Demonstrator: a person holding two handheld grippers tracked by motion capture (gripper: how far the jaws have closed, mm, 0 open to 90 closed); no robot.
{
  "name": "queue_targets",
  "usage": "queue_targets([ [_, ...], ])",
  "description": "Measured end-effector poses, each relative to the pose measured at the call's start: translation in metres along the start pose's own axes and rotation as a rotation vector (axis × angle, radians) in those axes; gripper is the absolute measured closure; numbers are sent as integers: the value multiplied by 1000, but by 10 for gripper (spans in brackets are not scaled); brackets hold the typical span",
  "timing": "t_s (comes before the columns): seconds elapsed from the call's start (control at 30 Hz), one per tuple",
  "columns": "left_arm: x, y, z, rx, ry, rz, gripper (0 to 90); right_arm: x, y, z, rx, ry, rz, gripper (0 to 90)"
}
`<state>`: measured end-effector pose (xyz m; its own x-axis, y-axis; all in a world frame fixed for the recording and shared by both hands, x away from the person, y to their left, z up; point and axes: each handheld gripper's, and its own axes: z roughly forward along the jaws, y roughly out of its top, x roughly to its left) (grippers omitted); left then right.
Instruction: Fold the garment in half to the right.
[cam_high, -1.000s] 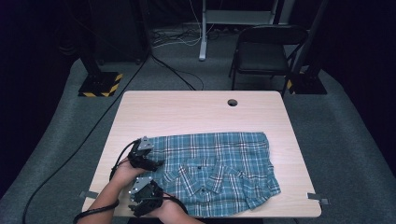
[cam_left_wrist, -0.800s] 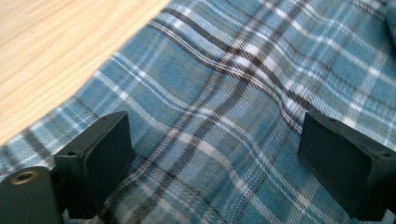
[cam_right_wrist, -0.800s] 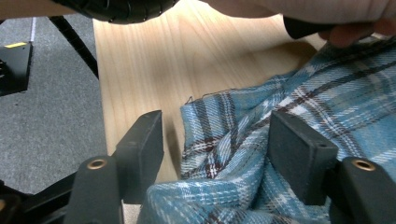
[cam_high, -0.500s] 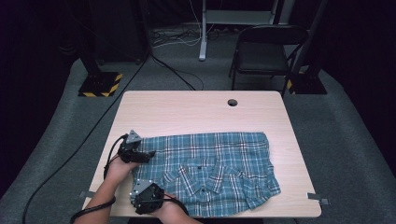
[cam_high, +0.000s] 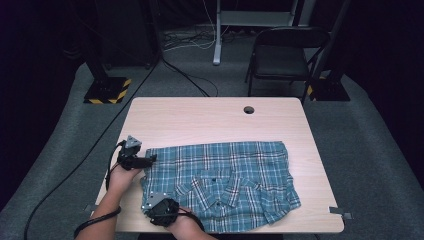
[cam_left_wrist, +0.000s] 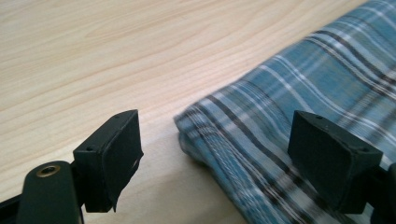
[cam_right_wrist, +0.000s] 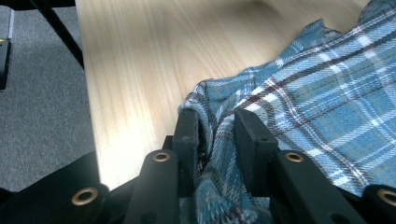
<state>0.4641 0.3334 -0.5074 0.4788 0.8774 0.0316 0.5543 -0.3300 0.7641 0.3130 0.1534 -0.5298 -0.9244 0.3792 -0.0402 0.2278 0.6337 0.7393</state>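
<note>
Between the jaws of the right tool (cam_right_wrist: 215, 135) sits a bunched fold of the plaid shirt (cam_right_wrist: 317, 98); the jaws have just been closing and now stand narrow, with the cloth gathered up between the pads, though the right gripper view leaves a sliver of doubt whether both pads press fully on it. From the high view this tool (cam_high: 161, 210) lies at the near left corner of the shirt (cam_high: 225, 180), by the surface's front edge, with the person's hand behind it.

Farther back along the shirt's left edge, the left tool (cam_high: 142, 161) points level at the cloth. Its jaws stand wide, having just eased inward a little, and nothing is pinched: in the left gripper view (cam_left_wrist: 215, 154) the folded corner of the shirt (cam_left_wrist: 280, 140) lies between and ahead of the pads without touching the left one.

Spread flat, the shirt covers the near middle of the pale wooden surface (cam_high: 200, 125), collar side towards the person. A round cable hole (cam_high: 248, 109) sits near the far edge, and a black folding chair (cam_high: 285, 55) stands on the grey floor beyond
</note>
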Motion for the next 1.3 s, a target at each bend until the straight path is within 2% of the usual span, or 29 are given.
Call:
queue_targets([
  [0.17, 1, 1, 11, 32, 24, 10, 188, 1, -2, -3, 8, 3, -8, 712],
  [0.43, 0, 2, 21, 53, 9, 12, 229, 0, -2, -3, 8, 12, -2, 710],
  [0.6, 1, 2, 25, 51, -26, -12, 267, 0, -2, -3, 9, 12, -2, 710],
  [0.8, -1, 3, 26, 50, -47, 9, 340, 0, -2, -3, 5, 15, 4, 710],
  [0.93, 1, 3, 26, 48, -65, -12, 363, -1, -3, -3, 2, 18, 13, 710],
  [0.97, 4, 0, 27, 38, -90, -41, 374, -1, -3, -3, 1, 18, 15, 711],
  [1.07, 4, 0, 27, 38, -100, -42, 392, -1, -2, -3, 2, 18, 16, 711],
  [1.2, 3, 1, 26, 44, -120, -42, 464, -1, -3, -3, 0, 19, 15, 718],
  [1.3, 3, 2, 25, 50, -143, -55, 522, -2, -2, -4, 5, 22, 19, 762],
])
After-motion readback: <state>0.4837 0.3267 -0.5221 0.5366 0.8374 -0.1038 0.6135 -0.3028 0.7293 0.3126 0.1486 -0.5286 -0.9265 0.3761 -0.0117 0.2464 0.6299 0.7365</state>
